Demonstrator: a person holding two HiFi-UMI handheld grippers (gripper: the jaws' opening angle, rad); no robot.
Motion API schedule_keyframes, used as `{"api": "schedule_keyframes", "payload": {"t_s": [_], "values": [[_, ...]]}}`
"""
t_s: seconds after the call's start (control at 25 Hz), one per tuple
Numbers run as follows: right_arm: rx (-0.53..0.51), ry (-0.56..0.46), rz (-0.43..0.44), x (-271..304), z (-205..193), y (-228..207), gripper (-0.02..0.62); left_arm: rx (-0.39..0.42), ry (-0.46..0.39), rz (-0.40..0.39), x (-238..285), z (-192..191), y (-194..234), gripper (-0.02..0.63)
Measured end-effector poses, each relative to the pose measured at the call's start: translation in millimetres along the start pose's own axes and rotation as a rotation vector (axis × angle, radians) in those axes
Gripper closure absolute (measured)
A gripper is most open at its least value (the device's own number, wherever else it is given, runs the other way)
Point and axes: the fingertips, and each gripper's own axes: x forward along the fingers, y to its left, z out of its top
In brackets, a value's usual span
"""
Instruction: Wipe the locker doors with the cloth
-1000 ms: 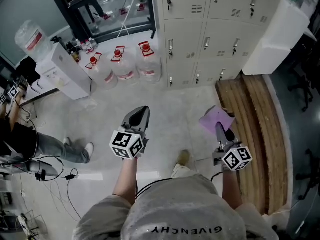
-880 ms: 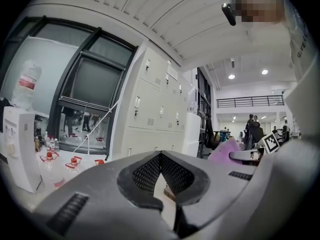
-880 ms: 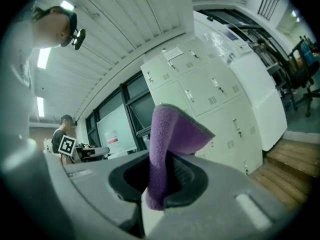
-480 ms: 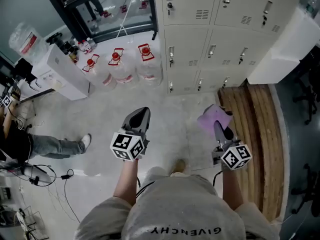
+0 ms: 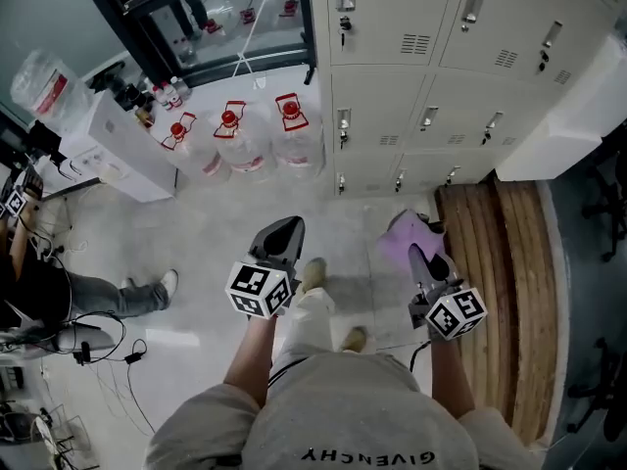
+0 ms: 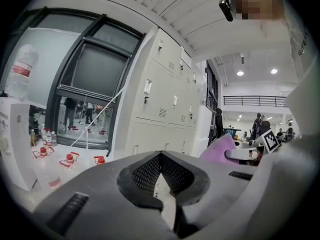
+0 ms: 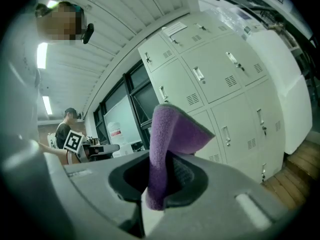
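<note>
Right gripper view: cloth (image 7: pixel 176 130) pinched between jaws

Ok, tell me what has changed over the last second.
The person stepped toward the lockers, which now sit nearer and lower in the head view; a foot has swung forward. Unchanged: right gripper shut on the purple cloth, left gripper shut and empty.

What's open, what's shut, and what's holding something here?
left gripper: shut, holding nothing.
right gripper: shut on the purple cloth.
purple cloth: pinched and folded, sticking up out of the right gripper.
locker doors: all closed.
water jugs: standing upright on the floor, red caps on.
</note>
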Motion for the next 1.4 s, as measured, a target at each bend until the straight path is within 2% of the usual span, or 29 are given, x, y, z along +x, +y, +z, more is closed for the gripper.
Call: {"api": "schedule_keyframes", "payload": {"t_s": [0.24, 0.48, 0.96, 1.16, 1.4], "values": [[-0.004, -0.008, -0.020, 63.8, 17.2, -19.6, 0.546, 0.044, -0.011, -0.093, 72.4, 34.7, 31.1, 0.607], [-0.040, 0.005, -0.019, 135.8, 29.3, -31.7, 0.546, 0.042, 0.010, -0.131, 131.1, 48.3, 76.4, 0.607], [-0.205, 0.040, 0.079, 262.5, 35.8, -23.9, 0.546, 0.069, 0.041, -0.245, 207.0, 58.2, 126.1, 0.607], [-0.342, 0.089, 0.152, 309.2, 37.6, -16.3, 0.546, 0.048, 0.035, -0.227, 220.7, 51.5, 146.0, 0.607], [-0.594, 0.144, 0.340, 362.4, 37.9, -3.5, 0.546, 0.042, 0.042, -0.143, 228.3, 46.8, 164.9, 0.607]]}}
